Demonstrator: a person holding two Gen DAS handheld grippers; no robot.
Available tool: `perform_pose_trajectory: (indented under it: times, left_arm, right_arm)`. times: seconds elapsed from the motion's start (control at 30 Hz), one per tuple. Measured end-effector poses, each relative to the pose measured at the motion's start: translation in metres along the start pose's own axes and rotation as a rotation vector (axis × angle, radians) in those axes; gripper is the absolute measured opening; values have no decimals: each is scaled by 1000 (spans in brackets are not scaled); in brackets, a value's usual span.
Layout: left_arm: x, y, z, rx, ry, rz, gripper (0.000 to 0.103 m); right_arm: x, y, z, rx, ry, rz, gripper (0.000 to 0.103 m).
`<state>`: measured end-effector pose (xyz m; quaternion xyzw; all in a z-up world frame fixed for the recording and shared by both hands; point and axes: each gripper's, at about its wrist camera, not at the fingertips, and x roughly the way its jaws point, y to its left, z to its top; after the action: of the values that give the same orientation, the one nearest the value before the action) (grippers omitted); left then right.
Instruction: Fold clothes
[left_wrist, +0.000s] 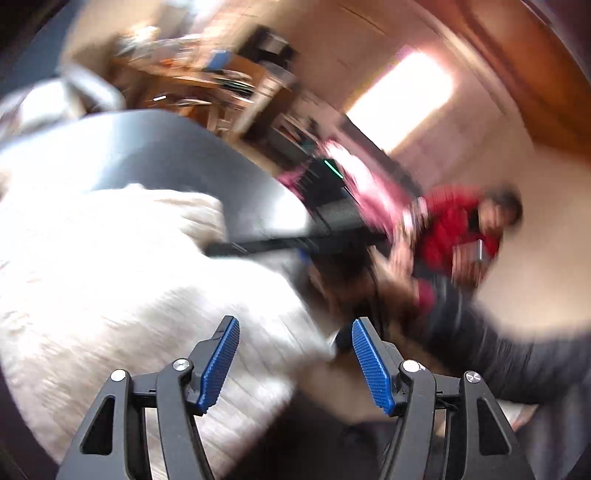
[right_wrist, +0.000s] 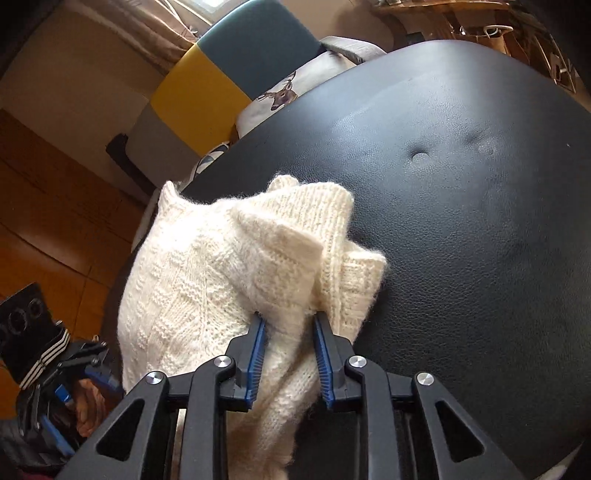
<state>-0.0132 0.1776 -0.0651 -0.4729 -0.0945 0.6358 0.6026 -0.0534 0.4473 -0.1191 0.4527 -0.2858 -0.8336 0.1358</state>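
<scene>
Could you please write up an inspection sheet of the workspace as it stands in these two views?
Surface: black padded leather-look top, dimpled by a tufting button.
Job's things: one cream knitted sweater, bunched at the near left edge of the top, not yet folded flat.
Clutter: nothing seen on the top besides the sweater.
Grippers: right gripper shut on a pinch of the sweater; left gripper open and empty, beside the sweater, its view motion-blurred.
Cables: nothing seen clearly.
Surroundings: yellow and teal chair with a deer-print cushion behind the top; wooden floor; cluttered shelves, blurred; a person in red seated beyond.
</scene>
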Motion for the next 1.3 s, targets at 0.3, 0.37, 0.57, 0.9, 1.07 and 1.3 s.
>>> perform_pose_trajectory:
  times: [0.3,0.37,0.57,0.9,1.07,1.3]
  left_arm:
    - [11,21,33,-28,12,96,68]
    - [23,18,41,-19,36,99,68]
    - [65,11,64,13,167,79,68]
    - [139,25,87,-3,207,170,68]
    - [142,12,78,87,150,211,72]
    - [90,3,84,-18,16,131,73]
  right_arm:
    - [-76,50,-51,-170,89,290,43]
    - [-73,63,-59,-222,139,293,50]
    - [-31,77,-63,-287,271,383,51]
    - [-6,-1,-113,-102,376,601,21]
    - [-41,-15,-134,-42,219,544,27]
    - [-115,-18,-137,-10,-16,395,41]
